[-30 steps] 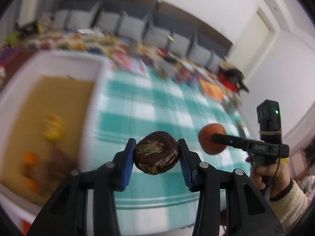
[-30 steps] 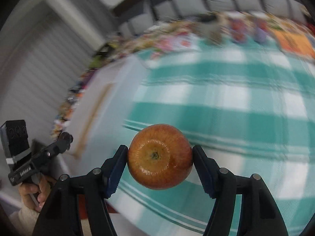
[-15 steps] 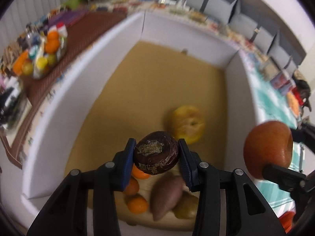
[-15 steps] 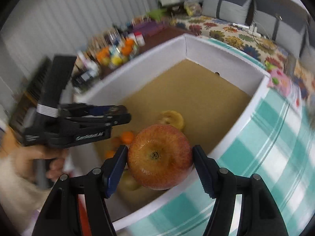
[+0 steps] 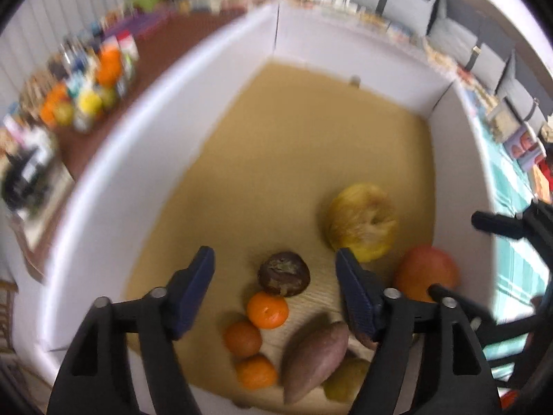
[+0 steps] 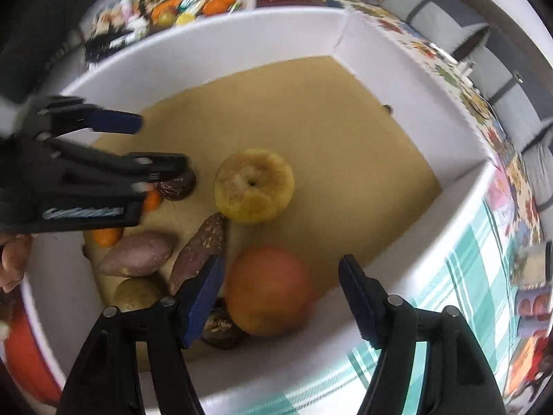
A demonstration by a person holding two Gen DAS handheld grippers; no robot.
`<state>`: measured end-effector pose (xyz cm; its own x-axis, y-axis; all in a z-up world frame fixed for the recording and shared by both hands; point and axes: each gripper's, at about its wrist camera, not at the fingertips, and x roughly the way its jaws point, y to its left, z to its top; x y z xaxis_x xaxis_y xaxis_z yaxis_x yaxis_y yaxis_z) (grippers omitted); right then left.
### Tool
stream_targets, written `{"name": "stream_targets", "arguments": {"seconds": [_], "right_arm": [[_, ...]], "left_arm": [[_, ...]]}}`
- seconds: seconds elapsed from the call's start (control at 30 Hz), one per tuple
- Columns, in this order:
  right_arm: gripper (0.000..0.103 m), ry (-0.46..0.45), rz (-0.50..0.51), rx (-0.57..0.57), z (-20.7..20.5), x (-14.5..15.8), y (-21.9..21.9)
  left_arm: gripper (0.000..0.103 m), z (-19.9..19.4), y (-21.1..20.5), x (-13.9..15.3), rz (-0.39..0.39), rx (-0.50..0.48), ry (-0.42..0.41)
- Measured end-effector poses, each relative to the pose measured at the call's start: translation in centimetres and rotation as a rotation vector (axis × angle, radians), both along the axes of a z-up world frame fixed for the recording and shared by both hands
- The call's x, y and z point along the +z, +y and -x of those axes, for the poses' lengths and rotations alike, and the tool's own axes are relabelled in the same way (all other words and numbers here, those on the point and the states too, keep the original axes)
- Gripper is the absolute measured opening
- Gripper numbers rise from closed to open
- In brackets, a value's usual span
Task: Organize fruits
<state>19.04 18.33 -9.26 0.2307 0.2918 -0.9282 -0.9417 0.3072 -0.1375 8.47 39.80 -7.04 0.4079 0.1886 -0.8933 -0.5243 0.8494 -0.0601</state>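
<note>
A white box (image 5: 103, 180) with a tan floor holds the fruit. My left gripper (image 5: 276, 290) is open above a dark brown round fruit (image 5: 284, 274) lying on the floor. My right gripper (image 6: 281, 301) is open above a red apple (image 6: 268, 290) resting by the box's near wall; the apple also shows in the left wrist view (image 5: 427, 273). A yellow fruit (image 5: 361, 226) sits mid-floor. Three small oranges (image 5: 266, 310), a purple sweet potato (image 5: 316, 359) and a greenish fruit (image 5: 345, 377) lie at the near end.
The box wall (image 6: 414, 269) stands between the fruit and the green checked tablecloth (image 6: 459, 283). A second dark fruit (image 6: 221, 328) and another brown tuber (image 6: 202, 245) lie by the apple. Bottles and jars (image 5: 86, 86) crowd a brown shelf beyond the box.
Both grippers moved over the box and opened. The dark fruit and the red apple left the jaws and now lie on the box floor.
</note>
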Motion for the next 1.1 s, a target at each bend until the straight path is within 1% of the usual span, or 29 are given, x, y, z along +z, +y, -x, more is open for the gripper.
{"name": "stream_targets", "arguments": {"seconds": [0.03, 0.07, 0.1, 0.13, 0.2, 0.27, 0.33, 0.4, 0.47, 0.57, 0.63, 0.67, 0.7, 0.77, 0.8, 0.9, 0.97, 1.1], "right_arm": [[0.079, 0.0, -0.019, -0.012, 0.0, 0.8, -0.4], [0.085, 0.007, -0.053, -0.032, -0.2, 2.2, -1.4], [0.091, 0.016, -0.079, -0.054, -0.3, 3.4, -2.2], [0.094, 0.027, -0.11, -0.085, -0.3, 4.8, -3.3], [0.097, 0.054, -0.159, -0.14, -0.2, 6.9, -5.0], [0.097, 0.087, -0.211, -0.2, 0.4, 9.2, -6.8], [0.098, 0.111, -0.262, -0.236, 1.5, 10.8, -8.7], [0.099, 0.117, -0.294, -0.256, 3.1, 11.9, -9.8], [0.099, 0.12, -0.317, -0.278, 4.8, 12.4, -11.2], [0.099, 0.132, -0.319, -0.313, 6.6, 12.0, -12.6], [0.099, 0.143, -0.307, -0.324, 7.4, 11.5, -12.6], [0.099, 0.143, -0.3, -0.331, 8.0, 11.4, -12.6], [0.099, 0.141, -0.295, -0.331, 8.4, 11.4, -12.5], [0.099, 0.126, -0.293, -0.324, 9.4, 11.6, -12.2], [0.099, 0.117, -0.295, -0.321, 9.8, 11.8, -12.1], [0.099, 0.096, -0.297, -0.309, 10.6, 12.3, -11.4], [0.099, 0.074, -0.289, -0.295, 11.0, 12.5, -10.7], [0.099, 0.066, -0.274, -0.281, 11.4, 12.3, -9.7]], "left_arm": [[0.084, 0.9, -0.5, 1.3, -0.046, -0.002, -0.035], [0.089, 2.0, -1.4, 3.2, -0.108, -0.003, -0.082], [0.092, 2.7, -2.1, 4.4, -0.15, -0.001, -0.111], [0.093, 3.6, -3.1, 6.0, -0.202, 0.002, -0.145], [0.096, 5.2, -5.0, 8.5, -0.269, -0.012, -0.2], [0.098, 6.0, -6.4, 10.0, -0.323, 0.004, -0.208], [0.098, 6.8, -7.3, 10.8, -0.342, 0.03, -0.169], [0.098, 7.9, -8.1, 11.2, -0.361, 0.055, -0.138], [0.098, 8.9, -8.7, 11.2, -0.346, 0.065, -0.12], [0.098, 10.3, -9.1, 11.2, -0.31, 0.062, -0.133], [0.098, 11.1, -9.0, 11.0, -0.262, 0.077, -0.147], [0.098, 11.2, -8.8, 10.8, -0.222, 0.081, -0.153], [0.098, 11.7, -8.3, 10.6, -0.164, 0.086, -0.164], [0.098, 12.3, -8.0, 10.3, -0.115, 0.103, -0.172], [0.098, 12.6, -7.8, 10.3, -0.108, 0.117, -0.167], [0.098, 13.0, -7.5, 10.3, -0.137, 0.143, -0.149], [0.098, 13.2, -7.4, 10.3, -0.143, 0.153, -0.15], [0.098, 13.5, -7.1, 10.4, -0.146, 0.168, -0.153]]}}
